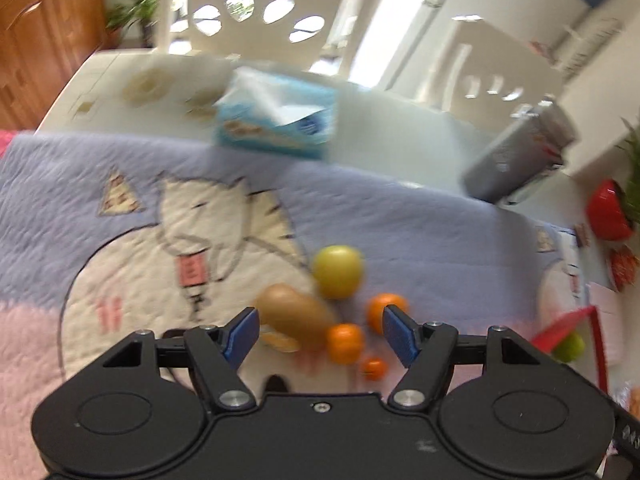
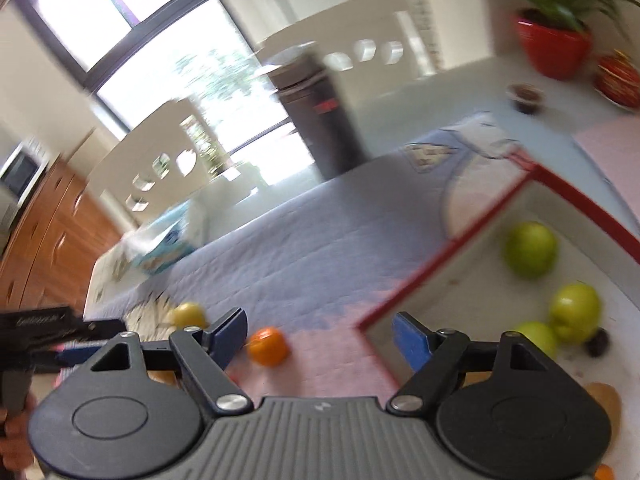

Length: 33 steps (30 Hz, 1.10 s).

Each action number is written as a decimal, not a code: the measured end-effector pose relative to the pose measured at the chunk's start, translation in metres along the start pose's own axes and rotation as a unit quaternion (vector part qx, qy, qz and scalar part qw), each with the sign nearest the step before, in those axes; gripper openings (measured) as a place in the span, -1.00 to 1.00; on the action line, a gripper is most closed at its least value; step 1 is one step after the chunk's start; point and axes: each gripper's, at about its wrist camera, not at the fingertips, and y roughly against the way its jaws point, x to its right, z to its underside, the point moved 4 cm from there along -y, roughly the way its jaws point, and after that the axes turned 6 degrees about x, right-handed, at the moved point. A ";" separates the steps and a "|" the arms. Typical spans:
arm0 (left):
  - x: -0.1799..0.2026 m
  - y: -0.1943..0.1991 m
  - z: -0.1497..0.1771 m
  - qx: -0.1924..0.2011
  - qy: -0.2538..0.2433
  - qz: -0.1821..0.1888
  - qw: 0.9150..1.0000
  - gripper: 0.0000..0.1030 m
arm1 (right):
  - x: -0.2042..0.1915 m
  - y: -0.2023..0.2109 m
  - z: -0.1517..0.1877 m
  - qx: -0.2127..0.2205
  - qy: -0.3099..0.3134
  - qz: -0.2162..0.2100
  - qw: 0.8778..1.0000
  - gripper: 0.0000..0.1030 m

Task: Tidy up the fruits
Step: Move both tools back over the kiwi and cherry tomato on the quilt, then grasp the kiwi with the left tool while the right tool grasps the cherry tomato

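Note:
In the left wrist view a yellow-green apple (image 1: 338, 271), a brown pear (image 1: 296, 316) and three oranges (image 1: 345, 343) lie on a quilted mat (image 1: 360, 216). My left gripper (image 1: 320, 334) is open and empty, just above the pear and oranges. In the right wrist view my right gripper (image 2: 318, 336) is open and empty, over the corner of a red-rimmed white tray (image 2: 440, 256). The tray holds three green apples (image 2: 530, 244), a dark plum (image 2: 597, 343) and a brown pear (image 2: 604, 400). An orange (image 2: 269, 346) and a yellow apple (image 2: 189, 314) lie left of it.
A blue tissue box (image 1: 276, 116) and a grey container (image 1: 520, 152) stand behind the mat. A red plant pot (image 2: 554, 46) and a small dark cup (image 2: 526, 96) stand at the far right. White chairs line the far side. The left gripper (image 2: 36, 336) shows at the right view's left edge.

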 end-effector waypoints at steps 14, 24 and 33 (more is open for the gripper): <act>-0.026 -0.054 0.004 -0.056 0.016 0.024 0.998 0.56 | -0.108 -0.088 0.071 -0.112 0.217 -0.053 0.968 0.55; -0.028 -0.084 0.011 -0.094 0.004 0.038 0.995 0.61 | -0.109 -0.122 0.081 -0.137 0.230 -0.043 0.963 0.17; -0.032 -0.090 0.013 -0.083 0.014 0.042 0.996 0.53 | -0.115 -0.119 0.087 -0.095 0.274 -0.034 0.956 -0.50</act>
